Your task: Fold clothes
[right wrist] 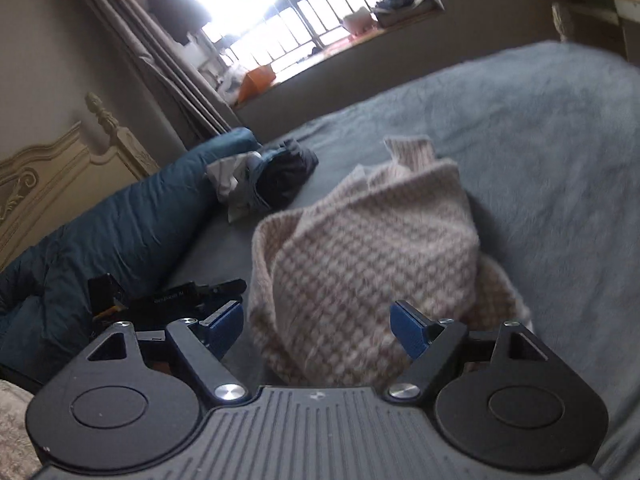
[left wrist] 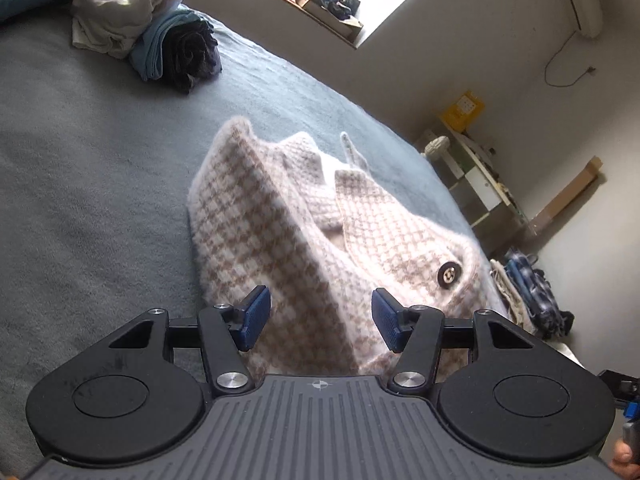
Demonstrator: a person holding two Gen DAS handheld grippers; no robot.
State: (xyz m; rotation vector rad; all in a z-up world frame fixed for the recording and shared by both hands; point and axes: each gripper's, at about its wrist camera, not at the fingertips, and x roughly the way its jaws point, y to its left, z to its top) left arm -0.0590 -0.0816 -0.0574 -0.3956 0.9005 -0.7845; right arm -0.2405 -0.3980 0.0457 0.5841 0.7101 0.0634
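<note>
A cream and beige houndstooth knit jacket [left wrist: 280, 232] with a dark button [left wrist: 448, 274] lies bunched on the grey bed blanket [left wrist: 80, 200]. My left gripper [left wrist: 321, 318] hovers over its near edge, open, its blue pads [left wrist: 256, 318] apart on either side of a raised fold and not pressing it. In the right wrist view the same jacket [right wrist: 360, 264] sits heaped just ahead of my right gripper [right wrist: 316, 328], which is wide open, with no fabric pinched between its pads [right wrist: 408, 330]. The left gripper's black body [right wrist: 152, 300] shows beside the jacket there.
A pile of white, blue and dark clothes [left wrist: 160, 40] lies farther up the bed, next to a teal duvet [right wrist: 120, 220] and a carved headboard [right wrist: 48, 172]. Shelves [left wrist: 480, 176] and clothes on the floor [left wrist: 528, 292] lie past the bed's right edge.
</note>
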